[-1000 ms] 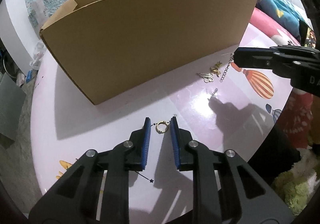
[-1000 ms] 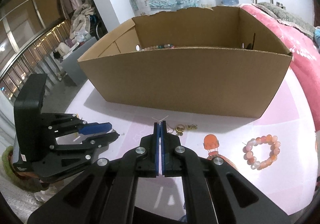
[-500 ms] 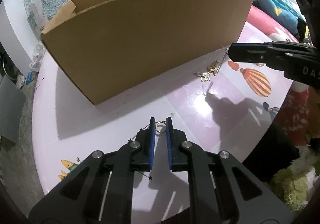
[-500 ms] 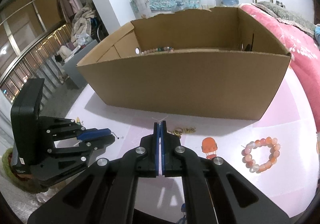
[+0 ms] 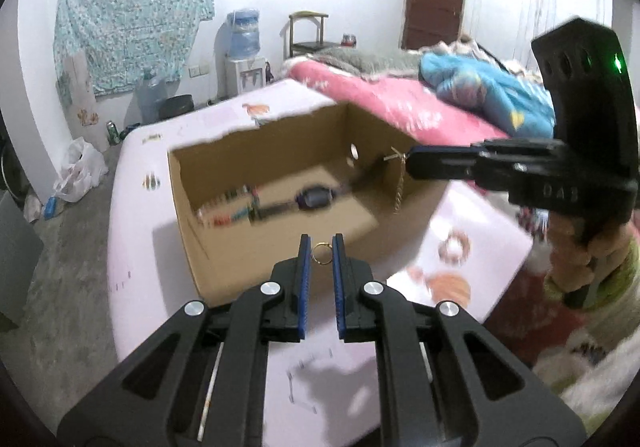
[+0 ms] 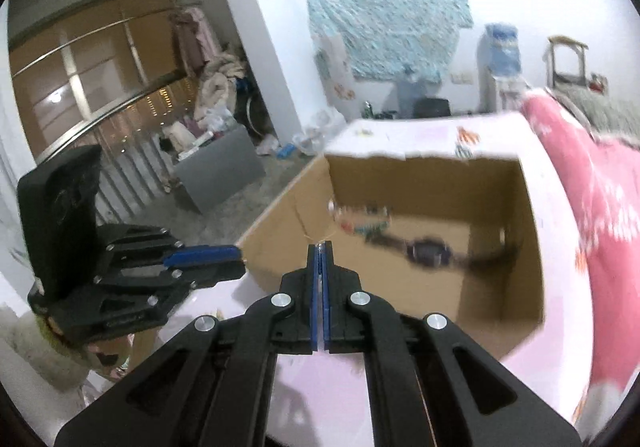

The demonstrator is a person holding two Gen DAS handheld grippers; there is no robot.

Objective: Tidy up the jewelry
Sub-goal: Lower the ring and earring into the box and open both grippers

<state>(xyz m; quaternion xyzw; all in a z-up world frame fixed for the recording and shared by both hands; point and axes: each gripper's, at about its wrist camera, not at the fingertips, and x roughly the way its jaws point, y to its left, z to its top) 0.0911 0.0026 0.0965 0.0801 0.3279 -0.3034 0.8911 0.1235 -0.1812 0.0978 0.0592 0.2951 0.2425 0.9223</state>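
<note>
Jewelry is split between the two grippers and the cardboard box ahead of them. Between the blue pads of the left gripper sits a small gold ring, pinched near the fingertips; the fingers are drawn close with only the ring's width between them. Beyond those fingertips and lower lies the open box on a pale pink table. Inside it, on the floor, lie a dark wristwatch and, to its left, a blurred string of coloured beads.

To the right of the left fingers and above the box's right wall, the right gripper reaches in from the side, its fingers pressed together. A thin gold chain hangs straight down from its tip, with a small pale tag sticking out at the pinch point; the chain dangles in front of the box's inner right side.

From the right wrist view, the right gripper has its blue pads flat against each other, with fine strands just showing at the tip. The box lies past and below these fingertips, the watch right of them and the beads just beyond them. The left gripper is to the left of these fingers, beside the box's near left corner.

A beaded bracelet, blurred, rests on the table right of the left fingers, outside the box.
</note>
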